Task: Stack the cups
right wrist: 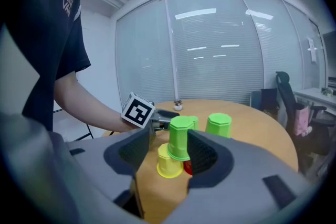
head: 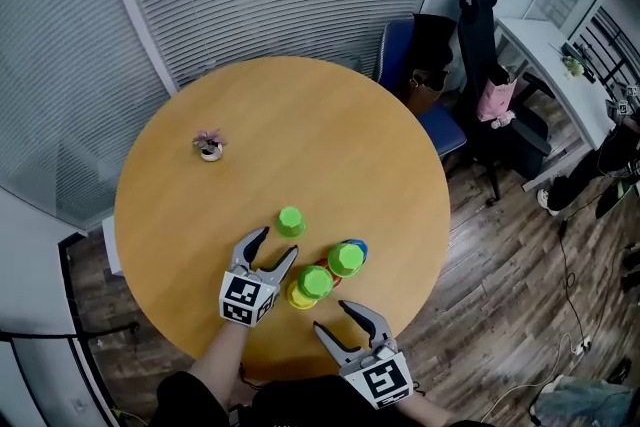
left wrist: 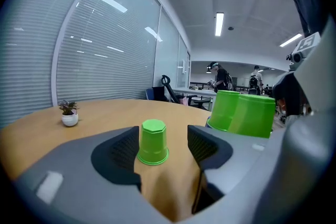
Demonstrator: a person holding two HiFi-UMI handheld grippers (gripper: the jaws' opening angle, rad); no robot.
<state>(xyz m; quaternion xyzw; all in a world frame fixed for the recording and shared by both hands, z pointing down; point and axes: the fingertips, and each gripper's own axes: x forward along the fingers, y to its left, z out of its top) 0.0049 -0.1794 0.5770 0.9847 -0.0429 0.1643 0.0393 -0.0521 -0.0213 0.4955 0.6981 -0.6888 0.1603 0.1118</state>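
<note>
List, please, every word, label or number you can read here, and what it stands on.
No text can be read.
Sleeve print: orange, too blurred to read.
Left cube and right cube: black-and-white square patterns, no letters.
Cups: plain, no print.

The left gripper [head: 278, 242] and right gripper [head: 333, 315], both over the near edge of the round wooden table [head: 200, 205], share one build. Each has a light grey moulded shell tapering into two curved dark fingers. At the end farthest from the table's middle, each carries a white marker cube [head: 246, 298] printed with black squares. Their inner faces bear black cross-hatched pads [left wrist: 123, 150]. The person wears a dark navy T-shirt [right wrist: 47, 34] with small orange chest print. Its short sleeve [right wrist: 76, 57] ends above the elbow.
</note>
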